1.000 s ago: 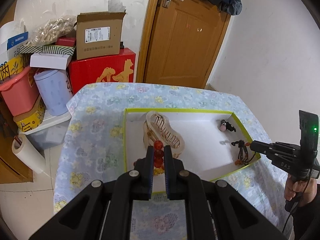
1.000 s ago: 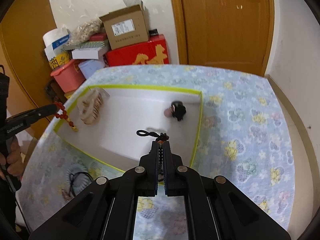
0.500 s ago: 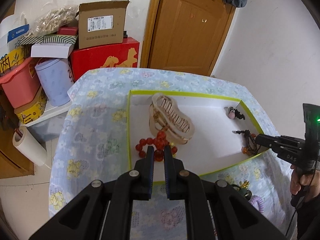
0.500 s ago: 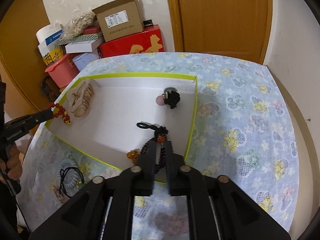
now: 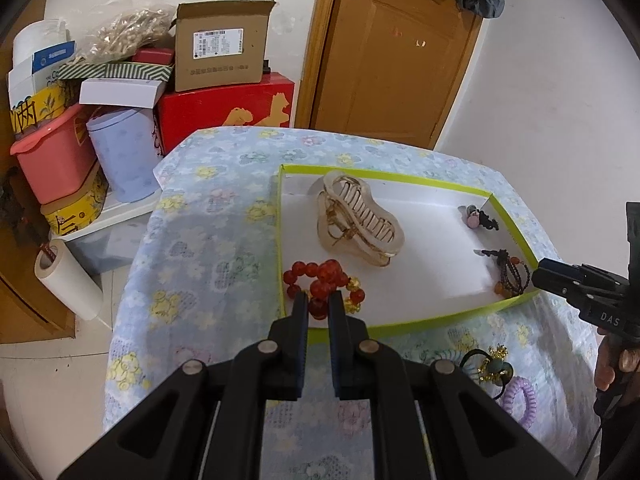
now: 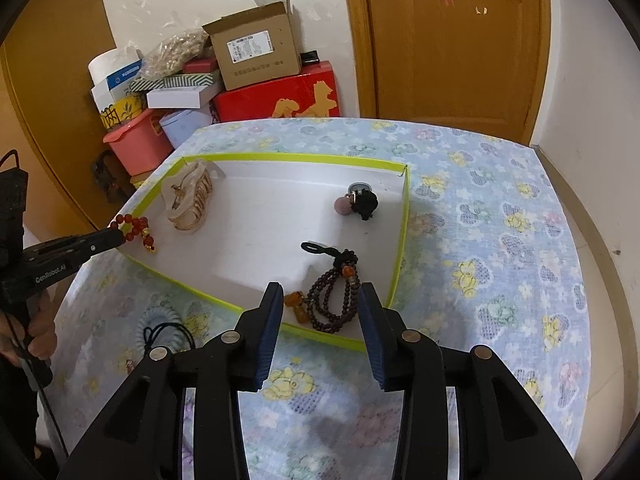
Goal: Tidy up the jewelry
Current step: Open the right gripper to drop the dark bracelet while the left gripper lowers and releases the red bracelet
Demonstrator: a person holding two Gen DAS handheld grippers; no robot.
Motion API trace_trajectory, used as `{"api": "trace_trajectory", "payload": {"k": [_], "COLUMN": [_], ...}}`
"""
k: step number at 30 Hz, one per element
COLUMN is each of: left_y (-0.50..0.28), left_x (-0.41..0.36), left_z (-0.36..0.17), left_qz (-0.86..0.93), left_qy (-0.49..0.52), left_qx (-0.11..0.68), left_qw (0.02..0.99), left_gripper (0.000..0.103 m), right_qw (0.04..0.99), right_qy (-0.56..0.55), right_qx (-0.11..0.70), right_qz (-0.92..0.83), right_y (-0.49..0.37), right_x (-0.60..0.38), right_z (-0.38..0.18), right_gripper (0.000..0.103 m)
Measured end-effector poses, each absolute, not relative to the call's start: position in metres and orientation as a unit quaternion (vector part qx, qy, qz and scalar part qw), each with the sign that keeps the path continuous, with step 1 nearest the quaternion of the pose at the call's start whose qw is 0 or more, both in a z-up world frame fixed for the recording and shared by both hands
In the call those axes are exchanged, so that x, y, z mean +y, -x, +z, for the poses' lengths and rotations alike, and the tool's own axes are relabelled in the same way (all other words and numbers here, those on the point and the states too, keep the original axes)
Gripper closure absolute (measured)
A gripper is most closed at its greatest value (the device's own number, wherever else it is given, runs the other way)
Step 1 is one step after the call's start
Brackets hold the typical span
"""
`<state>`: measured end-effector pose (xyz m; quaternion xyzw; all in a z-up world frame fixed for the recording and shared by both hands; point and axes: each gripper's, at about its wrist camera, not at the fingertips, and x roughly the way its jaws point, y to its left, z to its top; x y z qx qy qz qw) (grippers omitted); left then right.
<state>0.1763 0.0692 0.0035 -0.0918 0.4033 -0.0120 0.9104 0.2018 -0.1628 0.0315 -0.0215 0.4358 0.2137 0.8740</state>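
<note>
A white tray with a lime-green rim [image 5: 400,326] [image 6: 296,157] lies on the flowered tablecloth. My left gripper [image 5: 318,302] is shut on a red bead bracelet [image 5: 322,282], whose beads rest on the tray's near-left corner; it also shows in the right wrist view [image 6: 138,230]. My right gripper [image 6: 319,294] is open above a dark brown bead string with amber beads [image 6: 334,292] lying free in the tray's near-right corner [image 5: 510,276]. A beige hair claw [image 5: 358,222] [image 6: 188,196] and a black-and-pink charm [image 5: 480,218] [image 6: 358,202] lie in the tray.
Outside the tray on the cloth lie a black hair tie with gold ornament [image 5: 490,362], a purple coil hair tie [image 5: 518,396] and a black cord [image 6: 166,334]. Stacked boxes [image 5: 220,60] and tubs [image 5: 52,156] stand behind the table, beside a wooden door [image 6: 452,40].
My right gripper has opened and let go of the dark bead string, which now lies in the tray. My left gripper has lowered the red bracelet onto the tray's corner, still gripping it.
</note>
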Motion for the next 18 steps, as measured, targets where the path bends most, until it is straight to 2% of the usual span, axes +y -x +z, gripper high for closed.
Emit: {"api": "trace_trajectory", "payload": {"k": [7, 9, 11, 18], "left_y": [-0.170, -0.168, -0.165, -0.146], "left_x": [0.067, 0.066, 0.067, 0.068], "left_z": [0.005, 0.005, 0.006, 0.012], "left_qz": [-0.003, -0.005, -0.003, 0.003], "left_qy": [0.082, 0.083, 0.086, 0.097], "left_qx": [0.404, 0.404, 0.402, 0.394], "left_qw": [0.911, 0.911, 0.911, 0.914], "left_gripper": [0.091, 0.080, 0.075, 0.075], "right_qw": [0.877, 0.877, 0.877, 0.881], "right_qy": [0.018, 0.016, 0.016, 0.014], "right_qx": [0.430, 0.430, 0.429, 0.420], "right_qz": [0.214, 0.215, 0.215, 0.217], "right_y": [-0.193, -0.191, -0.187, -0.167], "right_x": [-0.164, -0.164, -0.165, -0.168], "right_z": [0.036, 0.037, 0.038, 0.047], "right_gripper": [0.063, 0.063, 0.063, 0.063]}}
